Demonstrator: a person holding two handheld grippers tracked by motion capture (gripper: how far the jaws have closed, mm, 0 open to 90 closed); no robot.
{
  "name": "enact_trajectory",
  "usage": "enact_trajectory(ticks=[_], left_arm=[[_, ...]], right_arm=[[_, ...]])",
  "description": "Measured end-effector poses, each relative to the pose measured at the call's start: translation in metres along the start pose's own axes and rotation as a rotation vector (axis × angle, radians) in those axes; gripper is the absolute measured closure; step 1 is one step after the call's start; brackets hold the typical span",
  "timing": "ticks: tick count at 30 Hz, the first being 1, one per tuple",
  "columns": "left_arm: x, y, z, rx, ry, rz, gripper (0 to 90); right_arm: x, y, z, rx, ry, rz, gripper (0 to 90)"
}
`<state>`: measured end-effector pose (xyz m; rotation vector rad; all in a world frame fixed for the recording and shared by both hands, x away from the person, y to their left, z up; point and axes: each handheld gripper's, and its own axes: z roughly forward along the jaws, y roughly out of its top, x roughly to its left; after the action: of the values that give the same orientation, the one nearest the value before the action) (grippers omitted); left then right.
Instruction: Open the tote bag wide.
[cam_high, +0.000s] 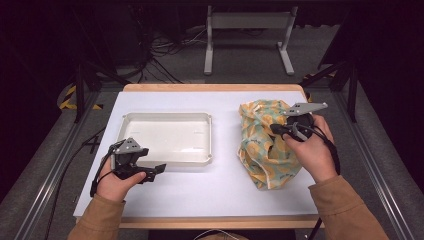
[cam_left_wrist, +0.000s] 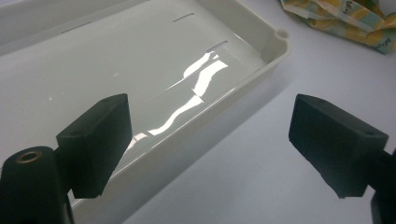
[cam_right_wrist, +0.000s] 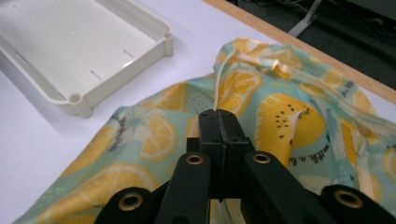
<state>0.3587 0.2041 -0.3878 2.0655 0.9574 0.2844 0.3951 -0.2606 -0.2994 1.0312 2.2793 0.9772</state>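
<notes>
A cloth (cam_high: 262, 150) printed with yellow lemons on pale green lies crumpled on the right half of the table, also seen as cloth (cam_right_wrist: 289, 116) and cloth (cam_left_wrist: 345, 18). My right gripper (cam_high: 274, 129) rests on its upper part, jaws pressed together at the right gripper (cam_right_wrist: 219, 116), with a raised fold of the fabric running out from the tips. A shallow white tray (cam_high: 165, 116) sits left of centre, empty. My left gripper (cam_high: 152, 171) hovers at the tray's near edge, open; in the left gripper view the left gripper (cam_left_wrist: 210, 126) straddles the tray wall (cam_left_wrist: 261, 60).
The table (cam_high: 220, 190) has a white top with a wooden edge. A hand's width of bare surface separates the tray (cam_right_wrist: 135, 60) from the cloth. Beyond the far edge are a grey metal stand (cam_high: 247, 20), floor cables and dark frame posts on both sides.
</notes>
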Motion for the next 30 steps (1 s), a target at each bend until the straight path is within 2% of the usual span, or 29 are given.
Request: enact_trajectory(ticks=[10, 17, 22, 30], left_arm=[[-0.005, 0.002, 0.007, 0.013, -0.012, 0.016, 13.9], [-0.011, 0.004, 0.013, 0.014, -0.02, 0.026, 14.3], [-0.024, 0.016, 0.022, -0.013, -0.065, 0.043, 15.4], [-0.049, 0.034, 0.042, -0.022, -0.128, 0.109, 16.7]], right_arm=[[-0.005, 0.009, -0.02, -0.097, 0.015, 0.026, 90.0], [-0.018, 0.013, -0.036, -0.178, 0.013, 0.062, 90.0], [-0.026, 0.015, -0.045, -0.205, 0.002, 0.076, 90.0], [-0.039, 0.012, -0.062, -0.238, -0.032, 0.112, 90.0]])
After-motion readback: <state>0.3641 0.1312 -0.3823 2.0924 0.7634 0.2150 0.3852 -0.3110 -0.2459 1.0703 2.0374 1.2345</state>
